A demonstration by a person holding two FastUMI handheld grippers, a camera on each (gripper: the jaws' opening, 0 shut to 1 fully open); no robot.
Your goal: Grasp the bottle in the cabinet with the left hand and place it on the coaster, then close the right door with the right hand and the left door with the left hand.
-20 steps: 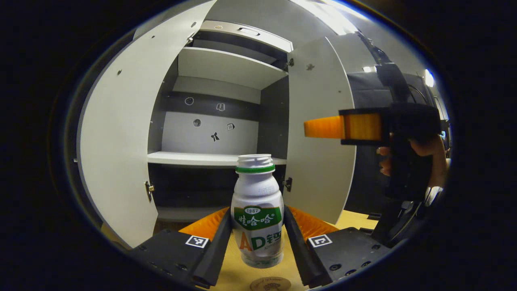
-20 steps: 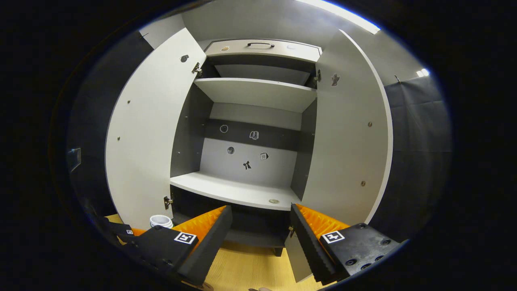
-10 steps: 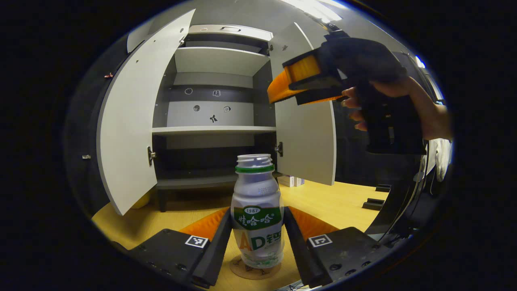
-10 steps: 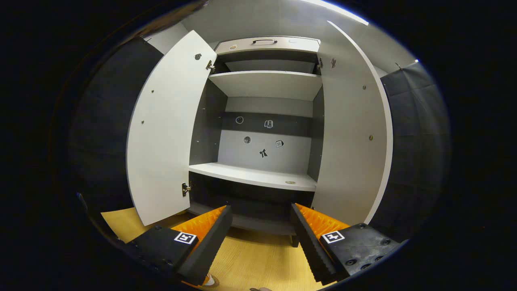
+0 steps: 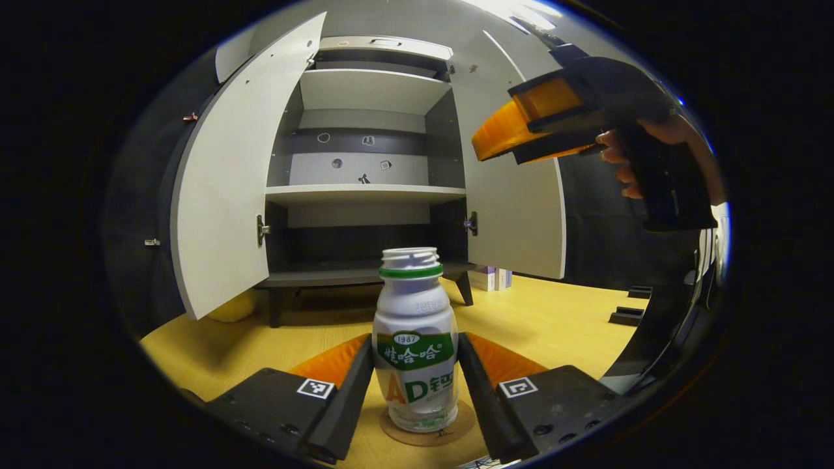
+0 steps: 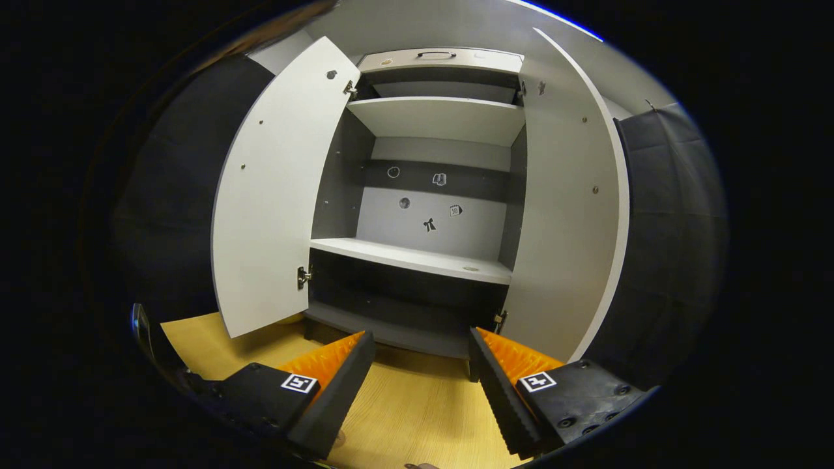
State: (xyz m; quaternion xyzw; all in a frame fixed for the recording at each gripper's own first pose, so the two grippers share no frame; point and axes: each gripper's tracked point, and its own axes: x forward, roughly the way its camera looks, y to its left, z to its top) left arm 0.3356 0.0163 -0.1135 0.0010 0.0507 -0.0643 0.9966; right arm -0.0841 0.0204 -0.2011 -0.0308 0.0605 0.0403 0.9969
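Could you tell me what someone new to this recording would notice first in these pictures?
Front and centre in the left gripper view, a small white bottle stands on a round coaster between the left gripper fingers. Behind it the cabinet gapes with both doors open, and the right gripper hangs near the right door.

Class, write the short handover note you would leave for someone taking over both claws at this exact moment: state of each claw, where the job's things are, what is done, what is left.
Left claw: closed on the bottle, both fingers against its sides.
Right claw: open, holding nothing, raised in front of the cabinet.
Bottle: upright, out of the cabinet, its base on the round coaster on the wooden table.
Left door and right door: both wide open.
Done: bottle taken out and brought onto the coaster.
Left: release the bottle, close the right door with the right claw, then the left door with the left.
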